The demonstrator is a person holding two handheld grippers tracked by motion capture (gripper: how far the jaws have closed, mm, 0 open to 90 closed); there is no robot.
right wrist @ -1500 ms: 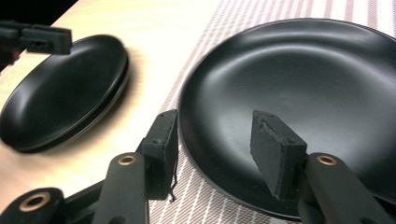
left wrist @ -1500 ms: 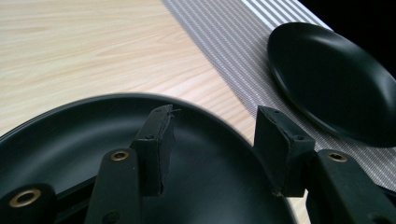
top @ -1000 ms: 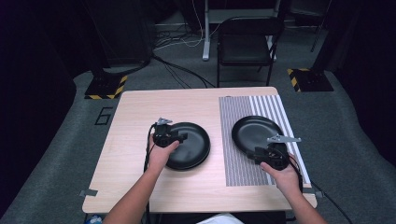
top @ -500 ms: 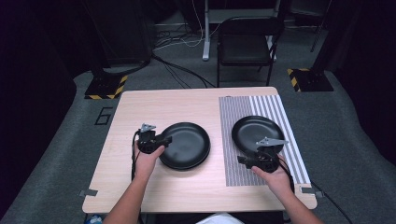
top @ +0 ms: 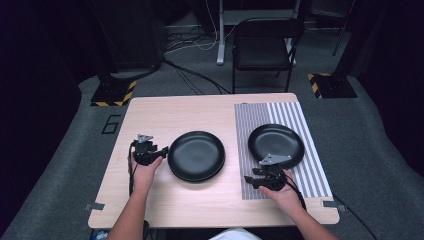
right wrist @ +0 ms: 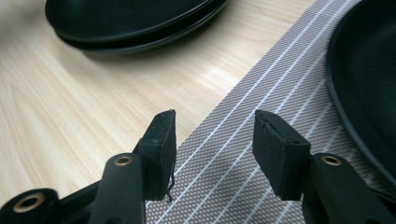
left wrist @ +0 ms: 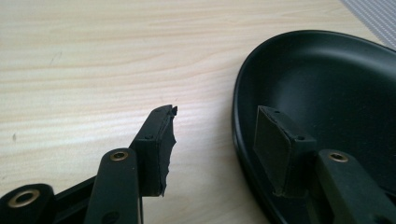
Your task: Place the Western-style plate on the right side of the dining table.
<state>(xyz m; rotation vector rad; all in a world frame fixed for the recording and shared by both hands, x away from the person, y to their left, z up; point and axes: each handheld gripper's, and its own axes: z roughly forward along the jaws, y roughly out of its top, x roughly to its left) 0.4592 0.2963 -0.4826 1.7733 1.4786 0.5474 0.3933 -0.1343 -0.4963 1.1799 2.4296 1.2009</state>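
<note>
A stack of two black plates (top: 196, 155) lies at the middle of the wooden table (top: 190, 112). My left gripper (top: 161, 152) sits just off the stack's left rim, open and empty. In the left gripper view the gripper (left wrist: 215, 113) has one jaw over bare wood and the other in front of the plate rim (left wrist: 327, 88). A single black plate (top: 276, 142) rests on the grey striped mat (top: 307, 165). My right gripper (top: 249, 181) is open and empty at the mat's near-left corner, pointing left. In the right gripper view the gripper (right wrist: 215, 116) has the mat (right wrist: 243, 154) beneath it, the stack (right wrist: 130, 18) ahead and the single plate (right wrist: 369, 70) at the right.
A black chair (top: 264, 47) stands behind the table's far edge, with cables and yellow-striped stand feet (top: 111, 93) on the grey floor. Bare wood stretches along the table's back and front left.
My left gripper has slid left, from over the stack to off its left rim. The right gripper has moved left and nearer, away from the single plate to the mat's corner.
</note>
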